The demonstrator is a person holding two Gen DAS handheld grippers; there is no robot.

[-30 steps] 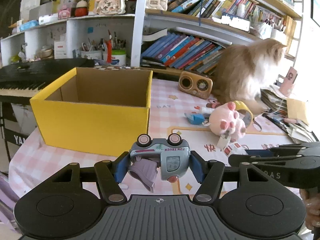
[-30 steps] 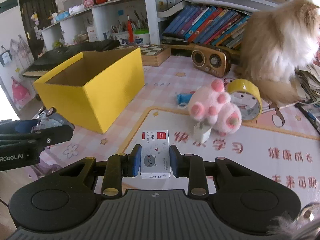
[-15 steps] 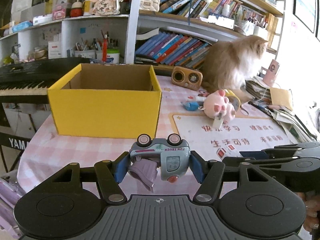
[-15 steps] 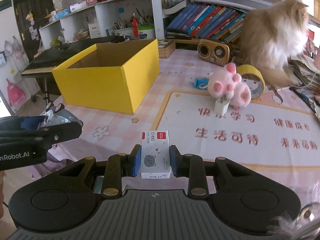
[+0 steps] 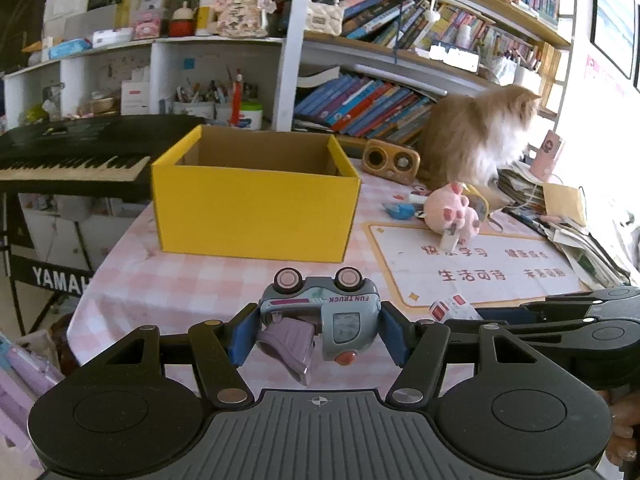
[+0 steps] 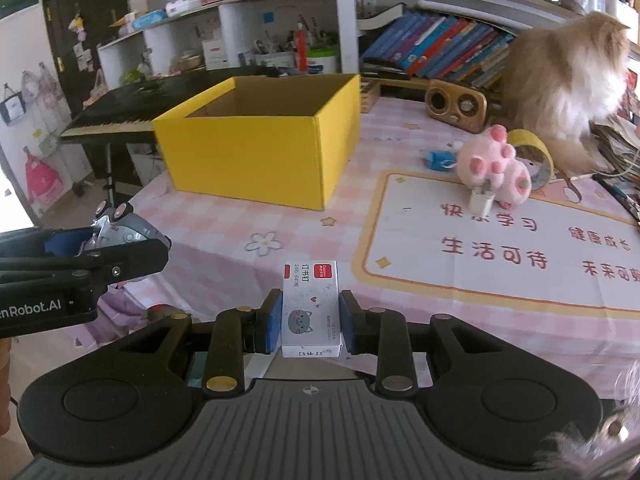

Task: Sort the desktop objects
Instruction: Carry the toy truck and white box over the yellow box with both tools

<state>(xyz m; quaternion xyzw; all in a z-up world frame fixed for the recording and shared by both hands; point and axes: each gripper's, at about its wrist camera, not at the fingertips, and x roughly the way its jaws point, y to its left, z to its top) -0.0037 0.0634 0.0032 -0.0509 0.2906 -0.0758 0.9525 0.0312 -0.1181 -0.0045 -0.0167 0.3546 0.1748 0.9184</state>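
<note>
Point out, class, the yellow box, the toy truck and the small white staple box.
yellow box (image 5: 256, 212): left wrist view, on its front wall.
toy truck (image 5: 348, 322): left wrist view, on its grey cab window.
staple box (image 6: 310, 312): right wrist view, on its top face by the cat drawing.

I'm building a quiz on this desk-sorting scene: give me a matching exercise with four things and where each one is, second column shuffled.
Things:
1. toy truck
2. small white box
3. pink plush toy
4. yellow box

Places or states:
A. lying on the table in front of the cat
B. clamped in the right gripper
C. standing open on the table beside the keyboard
D. clamped upside down in the left gripper

Pairs: 1-D, 2-B, 3-A, 4-C
</note>
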